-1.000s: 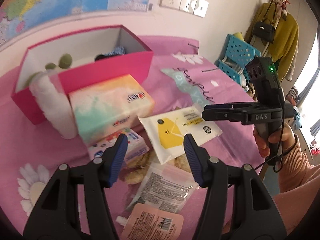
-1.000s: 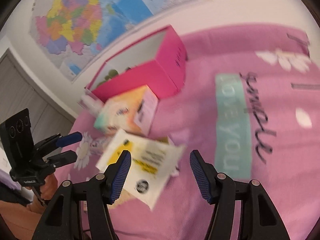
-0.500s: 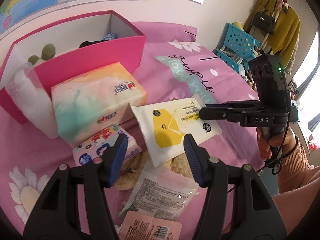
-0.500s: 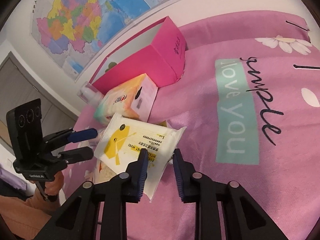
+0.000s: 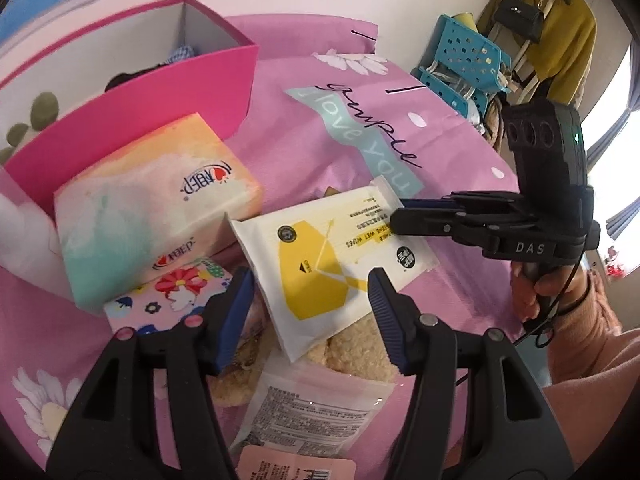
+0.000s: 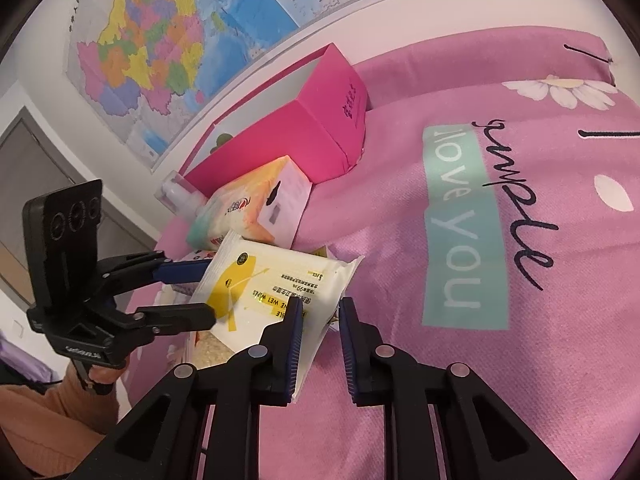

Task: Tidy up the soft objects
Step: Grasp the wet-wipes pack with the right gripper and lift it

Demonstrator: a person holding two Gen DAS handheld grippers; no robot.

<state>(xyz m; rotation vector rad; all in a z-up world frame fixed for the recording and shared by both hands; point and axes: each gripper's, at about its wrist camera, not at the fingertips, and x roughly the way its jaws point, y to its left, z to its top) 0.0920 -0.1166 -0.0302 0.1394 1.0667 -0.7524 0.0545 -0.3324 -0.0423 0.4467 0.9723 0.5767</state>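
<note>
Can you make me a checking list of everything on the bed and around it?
Surface: pink bedspread.
Job's things: wet wipes pack, tissue pack, pink box.
Clutter: floral pack, clear sachet.
Grippers: right gripper has just been closing and now pinches the wet wipes pack's edge; left gripper is open at the other end.
Cables: black cable by the right wrist.
Surroundings: wall map, blue basket.

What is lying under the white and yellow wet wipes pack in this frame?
Under the wet wipes pack shows a fuzzy beige plush item, itself overlapped by a clear printed packet. The pack hides the rest of the plush, so what it is cannot be told.
</note>
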